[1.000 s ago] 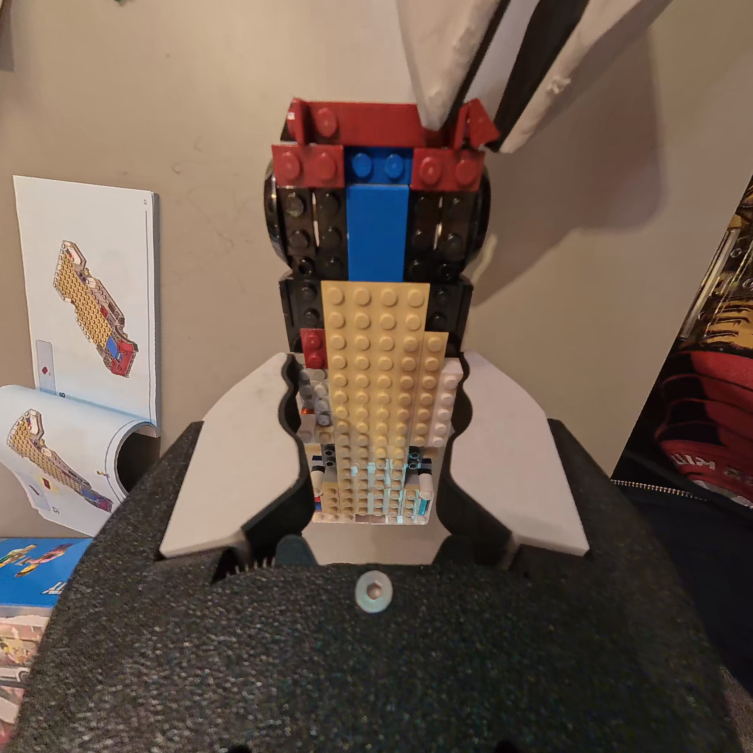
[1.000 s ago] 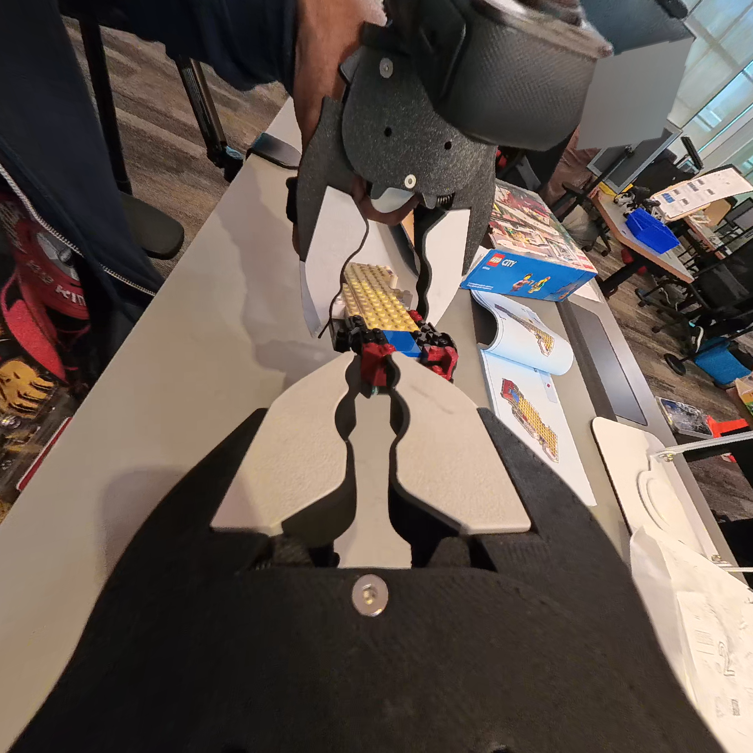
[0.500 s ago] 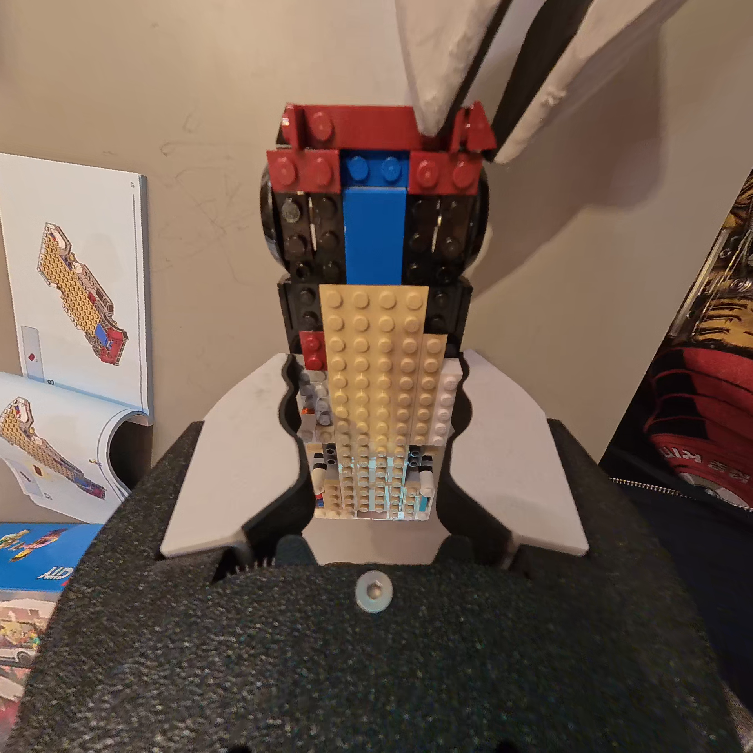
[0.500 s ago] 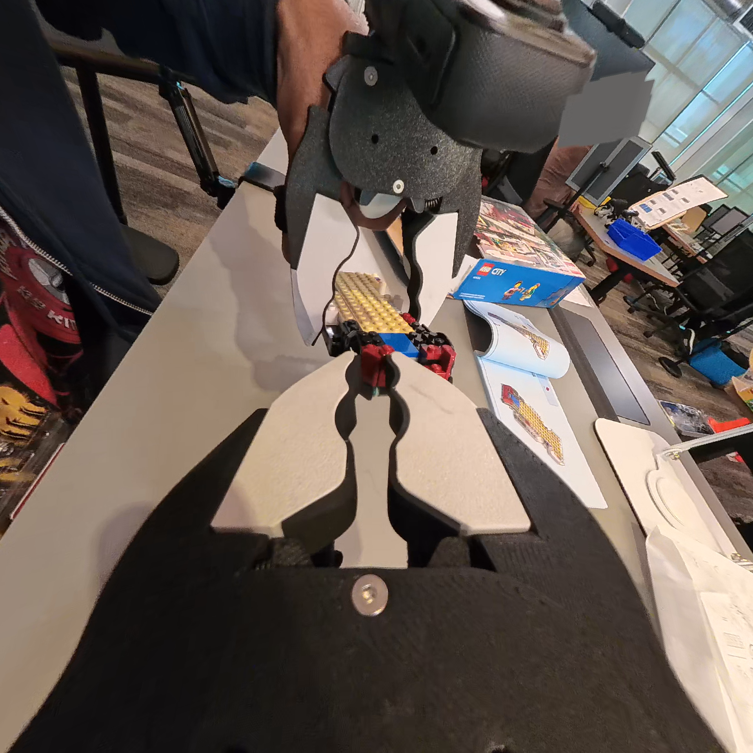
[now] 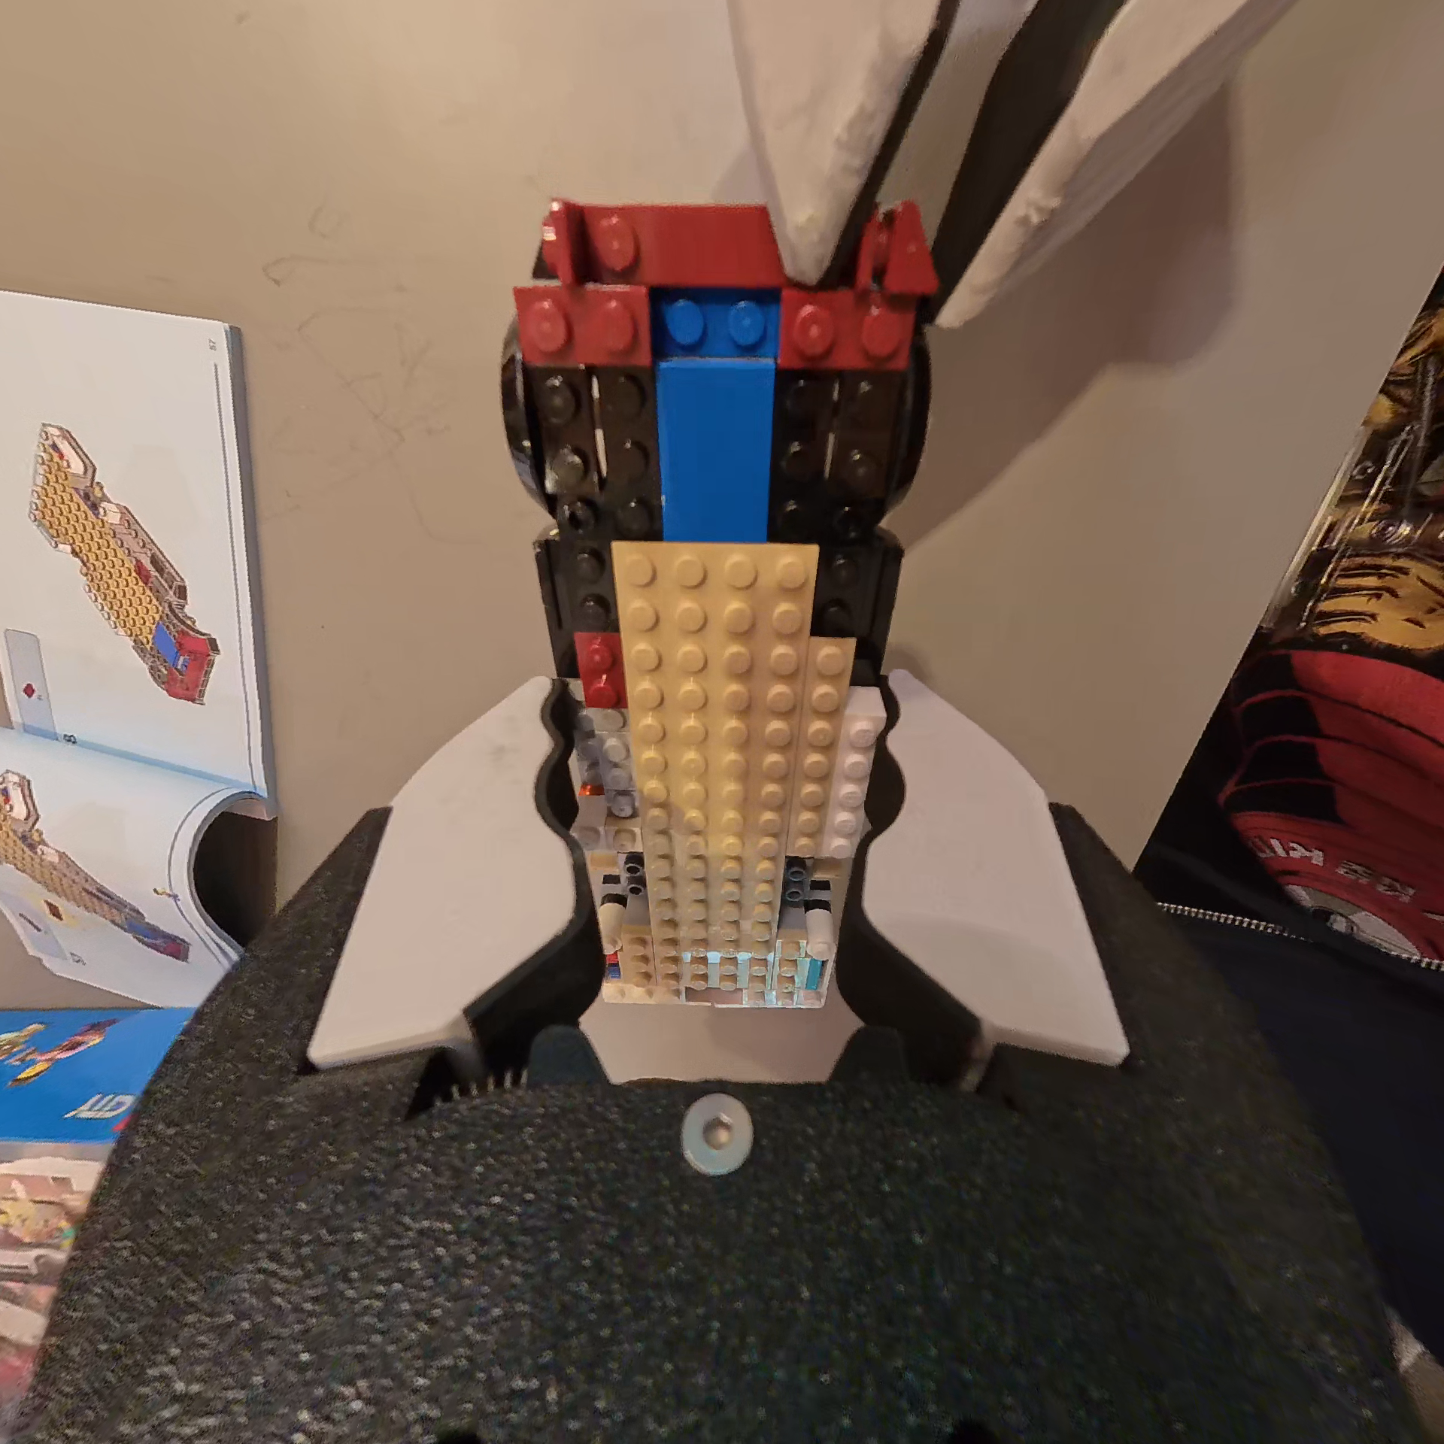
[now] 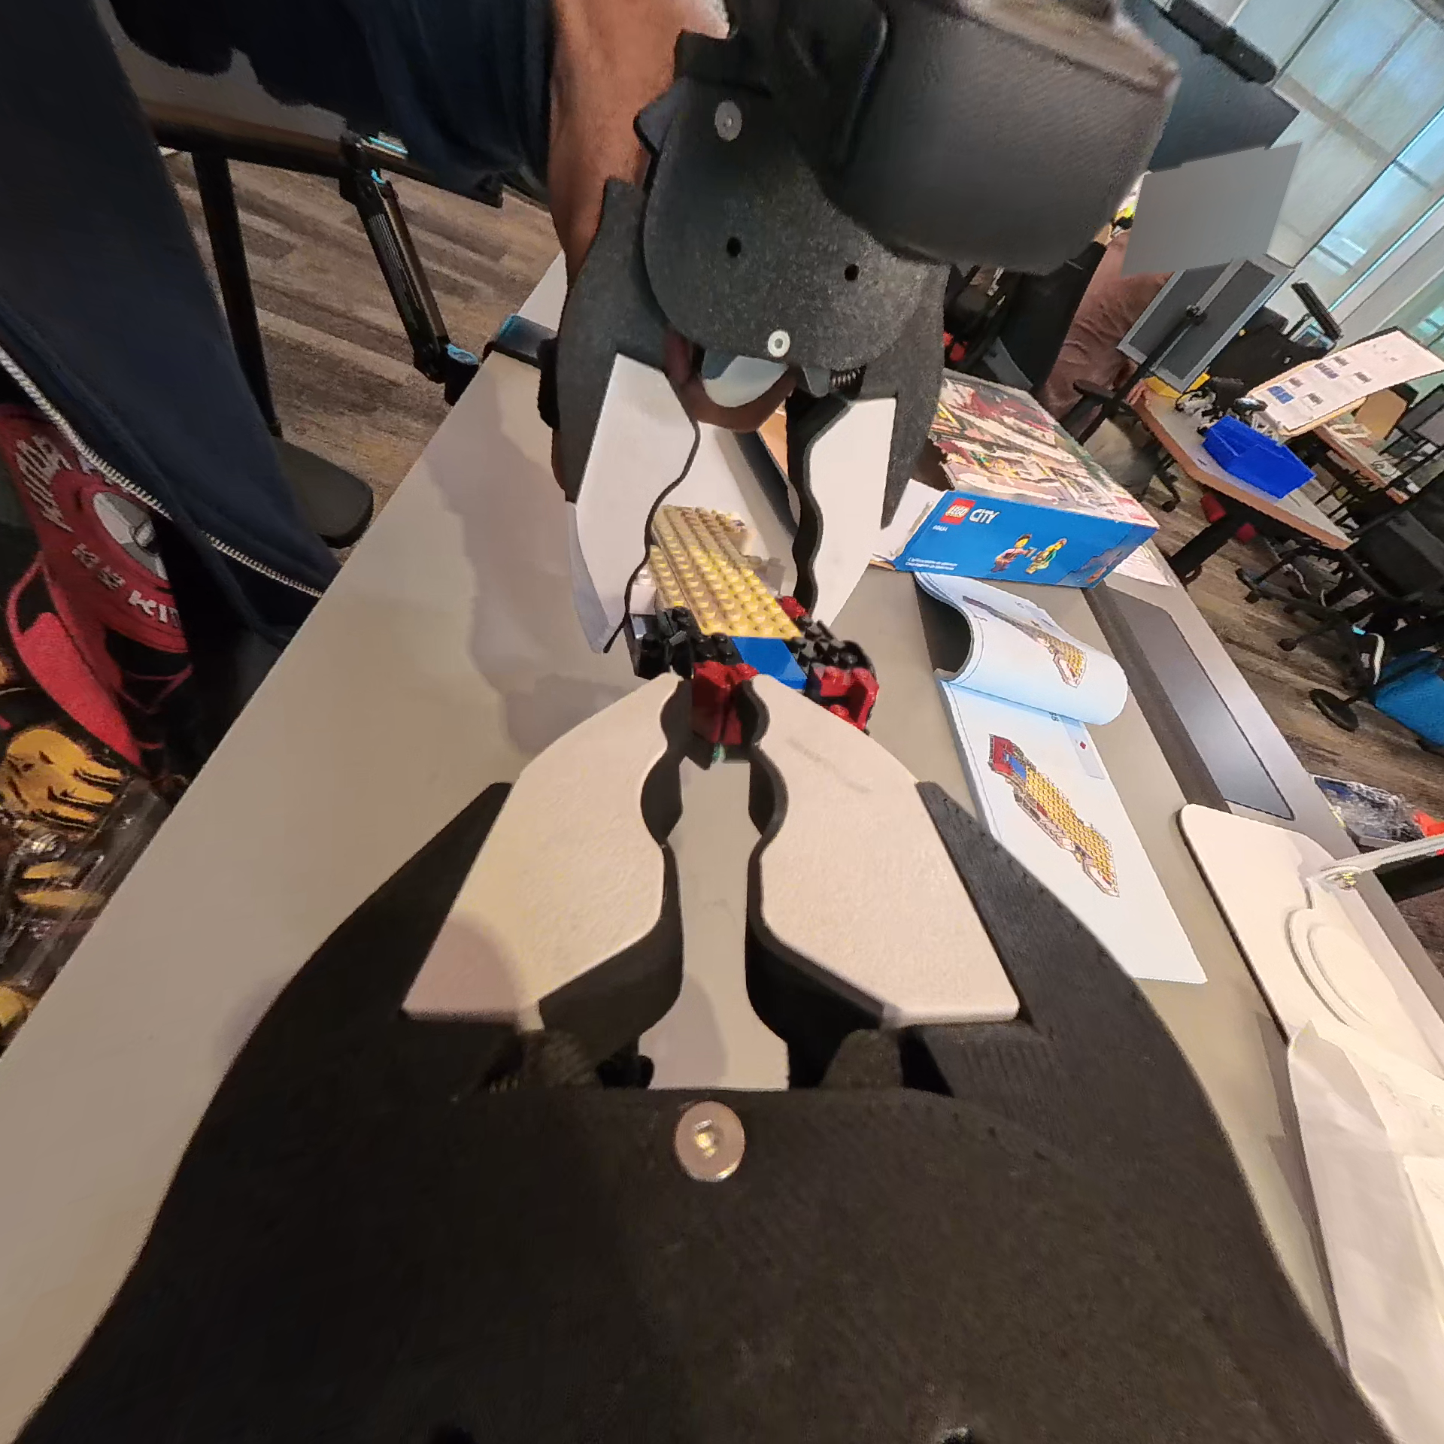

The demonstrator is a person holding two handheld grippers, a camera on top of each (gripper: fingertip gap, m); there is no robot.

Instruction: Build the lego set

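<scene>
1. Brick model (image 5: 723,625): a long build of toy bricks, tan studded plates on top, a blue tile (image 5: 717,457) and black plates ahead of them, dark red bricks (image 5: 664,250) at the far end, white and grey bricks along the sides. Black wheels show at either side near the red end. It is raised above the table (image 6: 352,703), carried between the two grippers.

2. Left gripper (image 5: 719,688): jaws set wide, the rear tan-and-white part of the model lying between the two fingers (image 5: 469,820). The wavy inner edges sit against the model's flanks on both sides, so the fingers clamp it. In the right wrist view the same gripper (image 6: 727,562) comes down from above, held by a hand (image 6: 594,180) in a dark sleeve.

3. Right gripper (image 6: 715,695): jaws nearly closed, the tips pinching a dark red brick part at the front end of the model. In the left wrist view its white fingers (image 5: 820,156) enter from the top and meet the red end near its right corner.

4. Instruction booklet (image 6: 1055,750): open on the table to the right of the model, pages showing drawings of a similar tan, blue and red build. Also seen at the left of the left wrist view (image 5: 125,547).

5. Blue toy box (image 6: 1024,539): lying on the table beyond the booklet, a second printed box behind it.

6. White tray (image 6: 1281,922): at the table's right edge, near the booklet.

7. Person's dark zip jacket (image 6: 94,391): at the left, over a red and yellow printed shirt.
</scene>
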